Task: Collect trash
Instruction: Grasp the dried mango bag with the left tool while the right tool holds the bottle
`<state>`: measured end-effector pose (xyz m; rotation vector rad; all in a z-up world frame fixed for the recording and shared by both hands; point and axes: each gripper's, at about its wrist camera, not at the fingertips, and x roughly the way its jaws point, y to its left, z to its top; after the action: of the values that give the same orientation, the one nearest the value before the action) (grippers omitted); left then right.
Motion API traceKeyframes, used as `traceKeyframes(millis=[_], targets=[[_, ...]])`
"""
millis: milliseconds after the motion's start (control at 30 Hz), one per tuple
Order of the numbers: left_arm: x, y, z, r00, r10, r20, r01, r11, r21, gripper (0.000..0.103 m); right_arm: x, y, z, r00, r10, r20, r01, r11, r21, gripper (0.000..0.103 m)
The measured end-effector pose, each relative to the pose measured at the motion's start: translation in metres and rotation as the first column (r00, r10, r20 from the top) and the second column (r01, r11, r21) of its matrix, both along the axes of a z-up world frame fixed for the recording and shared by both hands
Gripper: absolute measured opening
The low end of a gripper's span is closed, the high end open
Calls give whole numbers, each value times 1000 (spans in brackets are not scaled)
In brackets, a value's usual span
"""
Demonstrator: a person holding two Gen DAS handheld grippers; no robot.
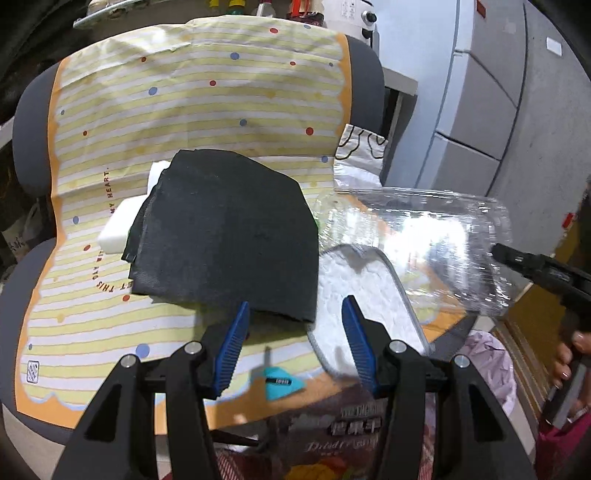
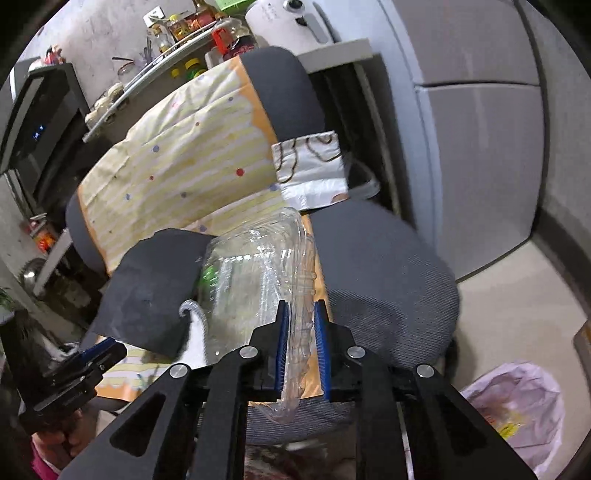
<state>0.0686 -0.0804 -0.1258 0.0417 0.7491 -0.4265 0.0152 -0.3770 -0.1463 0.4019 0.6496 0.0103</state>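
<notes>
A grey chair (image 2: 388, 266) carries a striped cloth (image 1: 192, 110) (dotted, orange-edged) draped over seat and back. On the cloth lie a black sheet (image 1: 229, 236), a white block (image 1: 118, 229) and a white pad (image 1: 365, 291).

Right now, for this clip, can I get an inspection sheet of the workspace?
Surface: grey office chair seat draped with a yellow striped dotted cloth.
Job's things: clear plastic clamshell container, held at its edge; black sheet; white foam block partly under the sheet; white pouch with a grey rim; silver-white wrapper; small teal scrap.
Clutter: printed snack bags below the seat's front edge in the left wrist view.
Grippers: left hand-held gripper open and empty, near the black sheet's edge; right hand-held gripper shut on the container.
Cables: nothing seen.
Surroundings: bin with a pink liner on the floor, shelf of bottles, grey cabinets.
</notes>
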Motion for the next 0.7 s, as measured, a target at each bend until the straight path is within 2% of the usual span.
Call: traceKeyframes(millis=[100, 167, 267, 333, 467, 700], targets=[[-13, 13, -1, 997, -73, -8, 73, 997, -22, 51, 4, 9, -2, 1000, 18, -8, -18, 1000, -13, 19], [-25, 20, -8, 989, -146, -28, 146, 989, -24, 55, 4, 13, -1, 1000, 30, -8, -30, 999, -17, 19], [-43, 26, -23, 977, -207, -50, 208, 978, 9, 64, 5, 17, 1, 1000, 30, -9, -30, 999, -38, 20], [-50, 28, -36, 973, -219, -73, 222, 975, 27, 68, 5, 18, 1, 1000, 26, -13, -27, 998, -50, 20], [-48, 29, -59, 961, -239, -142, 237, 971, -32, 75, 5, 22, 3, 1000, 21, -23, -22, 997, -71, 20], [-25, 20, -100, 936, -262, -237, 248, 965, -88, 76, 5, 30, 7, 999, 12, -30, -15, 993, -115, 20]])
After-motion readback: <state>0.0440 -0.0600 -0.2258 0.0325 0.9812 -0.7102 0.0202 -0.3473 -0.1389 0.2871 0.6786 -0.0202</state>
